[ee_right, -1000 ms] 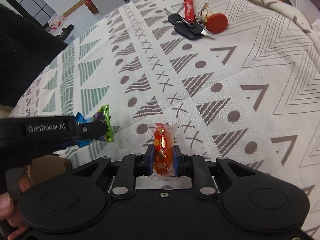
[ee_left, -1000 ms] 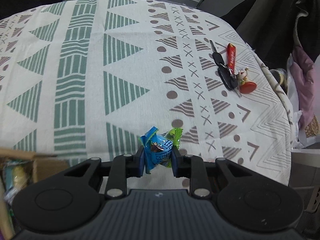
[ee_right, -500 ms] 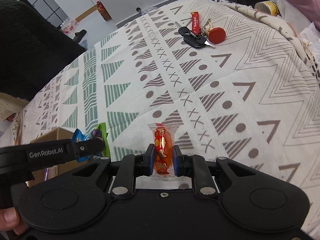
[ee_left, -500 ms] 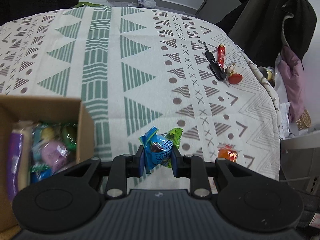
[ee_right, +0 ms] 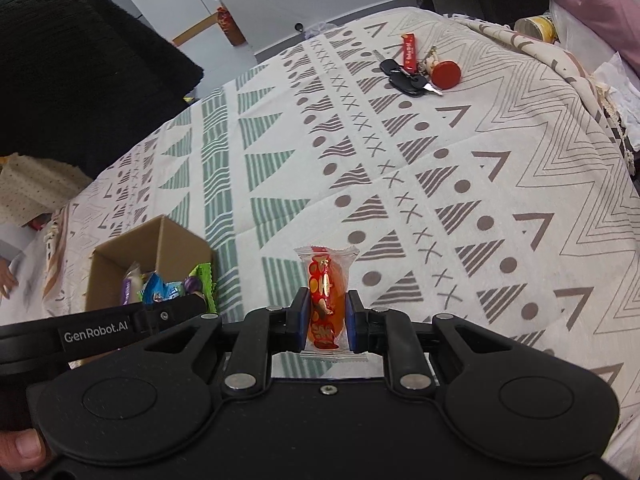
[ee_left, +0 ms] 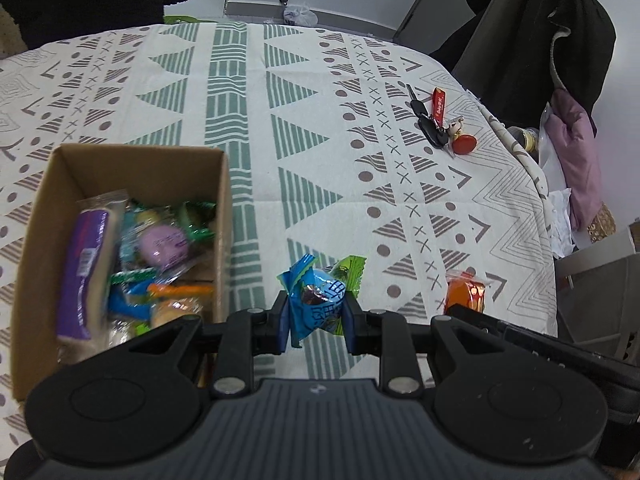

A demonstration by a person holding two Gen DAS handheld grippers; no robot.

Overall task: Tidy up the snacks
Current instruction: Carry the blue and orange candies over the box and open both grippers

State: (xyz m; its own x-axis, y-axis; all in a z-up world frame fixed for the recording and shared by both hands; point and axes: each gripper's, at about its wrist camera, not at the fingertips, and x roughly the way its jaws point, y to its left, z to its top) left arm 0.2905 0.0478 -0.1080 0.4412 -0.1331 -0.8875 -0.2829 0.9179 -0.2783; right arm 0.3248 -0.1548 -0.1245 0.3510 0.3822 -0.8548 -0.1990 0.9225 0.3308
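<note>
My left gripper (ee_left: 316, 314) is shut on a blue-wrapped snack (ee_left: 314, 300), with a green wrapper (ee_left: 352, 276) pinched behind it. It hangs above the patterned cloth, just right of an open cardboard box (ee_left: 222, 200) holding several wrapped snacks. My right gripper (ee_right: 326, 318) is shut on an orange-red snack in clear wrap (ee_right: 326, 292). That snack (ee_left: 464, 294) also shows at the right of the left wrist view. In the right wrist view the box (ee_right: 168, 236) sits at lower left behind the left gripper (ee_right: 176, 304).
A patterned tablecloth (ee_left: 312, 152) covers the table. Keys with a red strap and a red disc (ee_left: 438, 124) lie at the far right, also keys (ee_right: 416, 72). Dark clothing on a chair (ee_left: 560, 40) and pink cloth (ee_left: 580, 152) stand beyond the right edge. A thumb (ee_right: 20, 450) shows bottom left.
Both grippers have risen and drawn back, each keeping its snack. The cardboard box has come fully into the left wrist view and now shows in the right wrist view.
</note>
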